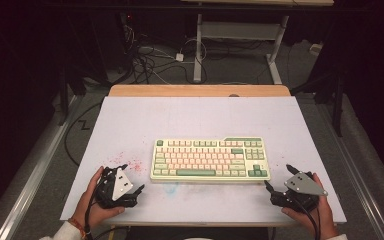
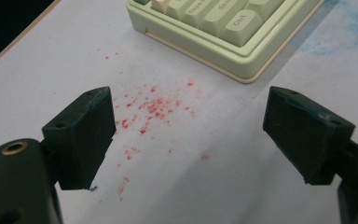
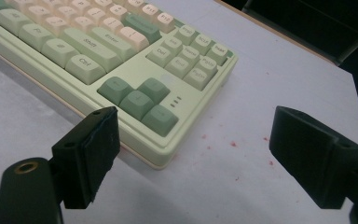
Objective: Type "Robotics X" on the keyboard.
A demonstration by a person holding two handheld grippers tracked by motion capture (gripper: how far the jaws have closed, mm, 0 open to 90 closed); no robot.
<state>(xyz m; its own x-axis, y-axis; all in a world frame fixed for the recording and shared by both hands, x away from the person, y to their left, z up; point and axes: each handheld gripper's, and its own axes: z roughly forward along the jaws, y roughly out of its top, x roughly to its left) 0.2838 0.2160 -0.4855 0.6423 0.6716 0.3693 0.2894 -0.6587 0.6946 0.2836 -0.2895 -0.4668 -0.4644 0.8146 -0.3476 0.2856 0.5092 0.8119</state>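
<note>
Smooth plastic keyboard [image 1: 210, 159], pale green, long and flat, on white mat [image 1: 145, 120] with red specks [image 2: 149, 109]. Left gripper [image 1: 130, 180] and right gripper [image 1: 278, 178]: blocky black jaws wide apart, empty.

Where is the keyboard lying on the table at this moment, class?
In the high view the keyboard lies flat near the middle of the white table, between the left gripper and the right gripper, touching neither, with red specks at its left end.

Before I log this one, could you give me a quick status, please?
Left gripper open, right gripper open, both empty. Keyboard flat between them, untouched. Red specks on mat; nothing blocking.
</note>
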